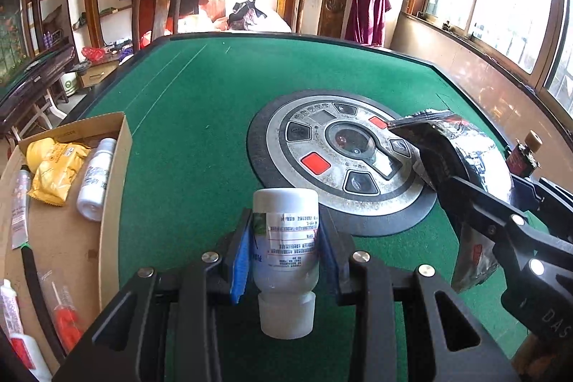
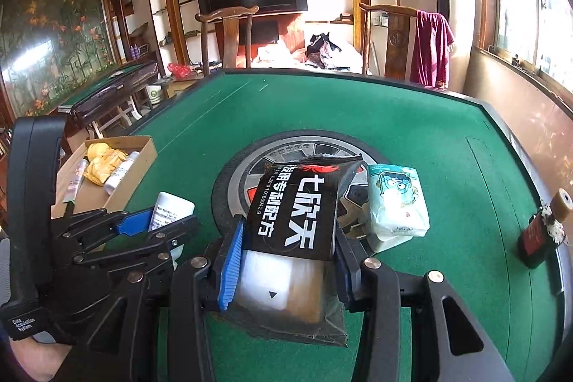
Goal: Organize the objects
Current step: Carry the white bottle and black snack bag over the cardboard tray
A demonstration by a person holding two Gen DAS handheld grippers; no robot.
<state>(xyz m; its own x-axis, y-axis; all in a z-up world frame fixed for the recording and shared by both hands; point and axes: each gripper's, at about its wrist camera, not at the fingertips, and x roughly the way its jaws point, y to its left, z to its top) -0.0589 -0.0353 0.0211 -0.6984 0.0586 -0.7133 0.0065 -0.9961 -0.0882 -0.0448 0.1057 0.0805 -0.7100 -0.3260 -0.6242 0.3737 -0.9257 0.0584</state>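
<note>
My left gripper is shut on a white plastic bottle with a printed label, held above the green table with its cap towards the camera. The same bottle shows in the right wrist view between the left gripper's blue pads. My right gripper is shut on a black snack packet with white lettering, lifted over the table's round centre panel. That packet appears at the right of the left wrist view. A cardboard box stands at the table's left edge.
The box holds a yellow packet, a white bottle and several tubes. A pale blue tissue pack lies right of the centre panel. A small dark bottle with a cork top stands near the right rim. Wooden chairs stand behind the far edge.
</note>
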